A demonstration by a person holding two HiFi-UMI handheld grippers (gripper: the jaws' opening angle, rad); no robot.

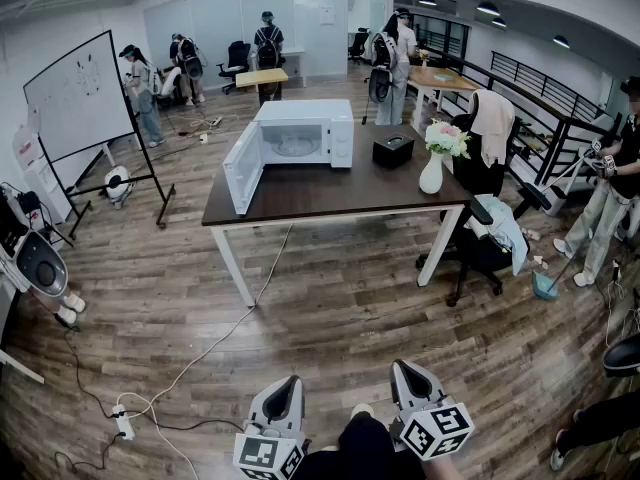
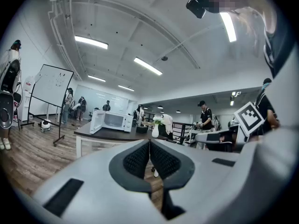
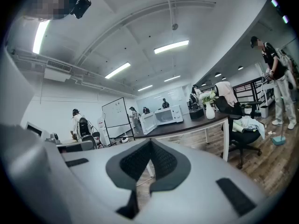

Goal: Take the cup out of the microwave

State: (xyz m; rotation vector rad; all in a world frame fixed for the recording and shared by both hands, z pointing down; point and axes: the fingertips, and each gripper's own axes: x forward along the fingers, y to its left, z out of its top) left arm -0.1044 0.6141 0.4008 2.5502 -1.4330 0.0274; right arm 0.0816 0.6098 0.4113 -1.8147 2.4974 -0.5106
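The task is at its very start, in the approach. The person stands on the wooden floor well apart from the surface (image 1: 330, 196) that carries the microwave (image 1: 338, 131). Its door (image 1: 241, 166) is already swung open to the left. The cup is presumably inside the lit cavity, but at this range no view shows it clearly, only a pale interior. The left hand-held gripper (image 1: 284, 396) and the right hand-held gripper (image 1: 410, 380) are held low in front of the body, side by side. Each has its jaws pressed together with nothing between them. Since the door needs no handling, the next move looks like a walk forward to the near edge of the surface. One hand-held gripper would then have to be spread wide enough to take the cup before it goes into the cavity. The open door juts out at the left corner, and a vase (image 1: 431, 174) stands to the right, so a straight line into the opening seems the safest.
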